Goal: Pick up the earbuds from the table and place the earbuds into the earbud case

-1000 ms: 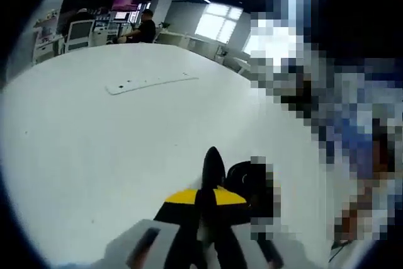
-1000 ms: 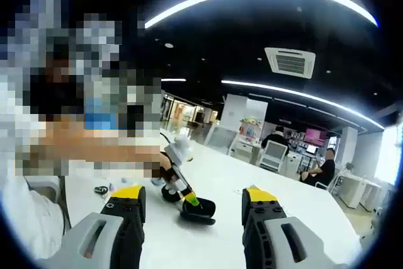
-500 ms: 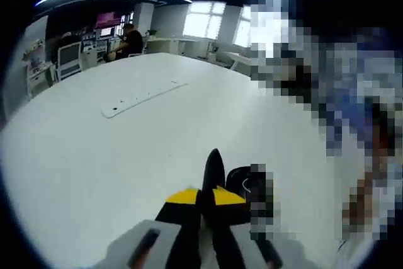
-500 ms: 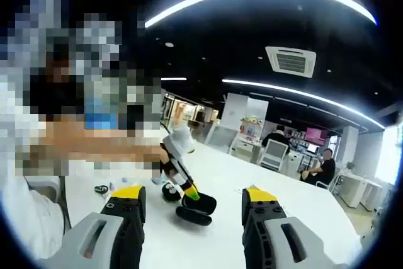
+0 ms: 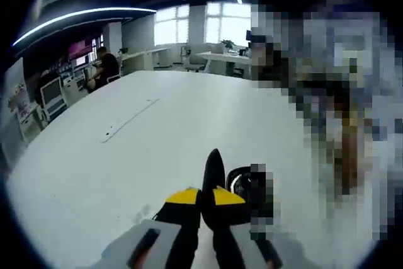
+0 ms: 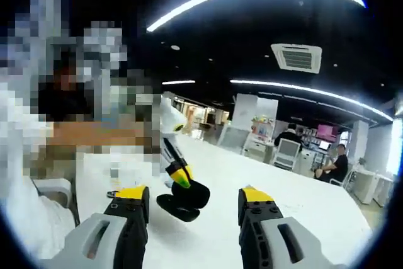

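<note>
Earbud case: black, lid open, clamped in left gripper fingers, above worktop. Right gripper fingers apart, empty. Earbuds unseen; placement judged outstanding.

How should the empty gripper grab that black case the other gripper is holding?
Probably by the lower half of the black case, coming straight in from the front. The left gripper already pinches its upper part; the lower half juts free, a thin flat edge facing the open right gripper.
</note>
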Demonstrator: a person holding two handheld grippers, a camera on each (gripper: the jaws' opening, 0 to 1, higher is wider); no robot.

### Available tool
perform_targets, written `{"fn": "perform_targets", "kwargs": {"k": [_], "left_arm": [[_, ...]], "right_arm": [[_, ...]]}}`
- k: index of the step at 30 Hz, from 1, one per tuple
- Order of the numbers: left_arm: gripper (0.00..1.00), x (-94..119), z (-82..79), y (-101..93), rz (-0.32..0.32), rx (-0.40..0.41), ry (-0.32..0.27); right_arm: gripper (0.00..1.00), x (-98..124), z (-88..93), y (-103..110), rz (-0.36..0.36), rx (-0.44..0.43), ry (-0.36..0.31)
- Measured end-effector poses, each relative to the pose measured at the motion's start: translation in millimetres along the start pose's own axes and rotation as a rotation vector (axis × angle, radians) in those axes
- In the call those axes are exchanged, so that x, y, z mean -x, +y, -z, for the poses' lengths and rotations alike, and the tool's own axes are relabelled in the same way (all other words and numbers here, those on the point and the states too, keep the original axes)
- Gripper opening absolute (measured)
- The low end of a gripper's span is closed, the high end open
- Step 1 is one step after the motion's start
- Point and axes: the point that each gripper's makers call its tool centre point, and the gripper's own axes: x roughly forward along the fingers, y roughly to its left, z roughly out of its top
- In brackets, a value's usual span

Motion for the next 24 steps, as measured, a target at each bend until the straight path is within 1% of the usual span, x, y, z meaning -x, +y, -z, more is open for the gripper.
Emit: {"fn": "perform_targets", "kwargs": {"k": [2,4,8,11,12,13,16,18,20,22,24], "left_arm": [[0.07,7.9,1.9,-10.3,0.016,-0.031,-0.009],[0.07,14.1,4.6,-18.7,0.022,-0.058,-0.008],[0.07,20.9,8.4,-33.1,0.044,-0.119,-0.004],[0.07,25.0,8.3,-41.2,0.066,-0.174,-0.005],[0.07,26.6,8.3,-45.0,0.074,-0.183,-0.006],[0.07,27.8,8.3,-48.6,0.085,-0.194,-0.006],[0.07,32.5,5.5,-57.7,0.101,-0.223,-0.012],[0.07,35.3,3.2,-66.1,0.118,-0.243,-0.014],[0.07,37.7,0.5,-74.0,0.134,-0.267,-0.013],[0.07,39.3,-2.4,-79.7,0.141,-0.278,-0.012],[0.07,40.7,-5.4,-84.9,0.151,-0.285,-0.017]], "right_arm": [[0.57,-4.7,1.8,7.2,-0.053,-0.028,-0.01],[0.57,-11.2,5.4,9.5,-0.076,-0.057,-0.017],[0.54,-26.8,20.5,21.6,-0.166,-0.148,0.001],[0.54,-36.4,30.6,27.8,-0.203,-0.19,0.017],[0.53,-39.9,35.5,31.1,-0.219,-0.205,0.031],[0.52,-41.1,38.2,33.4,-0.23,-0.22,0.042],[0.44,-45.8,43.6,40.0,-0.259,-0.297,0.064],[0.38,-48.1,43.4,43.5,-0.277,-0.32,0.061],[0.34,-50.7,44.9,49.3,-0.294,-0.327,0.068],[0.33,-52.5,47.3,56.7,-0.315,-0.327,0.08],[0.32,-51.6,48.1,71.2,-0.372,-0.327,0.077]]}}
